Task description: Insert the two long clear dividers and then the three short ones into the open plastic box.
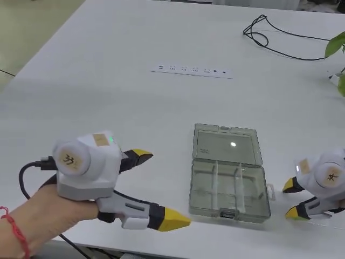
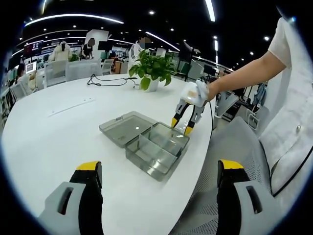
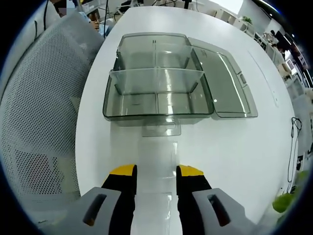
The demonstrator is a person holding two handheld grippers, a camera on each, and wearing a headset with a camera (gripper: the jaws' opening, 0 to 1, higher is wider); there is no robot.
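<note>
Now | white table (image 1: pixel 108 97) | open plastic box (image 1: pixel 205 209) near front edge, lid flat | left gripper (image 1: pixel 165 188) jaws wide apart | right gripper (image 1: pixel 287 202) jaws apart | two long dividers (image 1: pixel 214 181) upright inside box | short divider (image 3: pixel 161 129) on table just beside box

The right gripper (image 1: pixel 288 202) and the potted plant (image 1: pixel 337 44) are cut off by the head view's right edge. The outline of a clear divider (image 3: pixel 160 128) (transparent on the white table (image 3: pixel 234 161)) can hardly be traced.

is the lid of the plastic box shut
No, the plastic box stands open, with its lid lying flat on the table on the far side of it.
</note>
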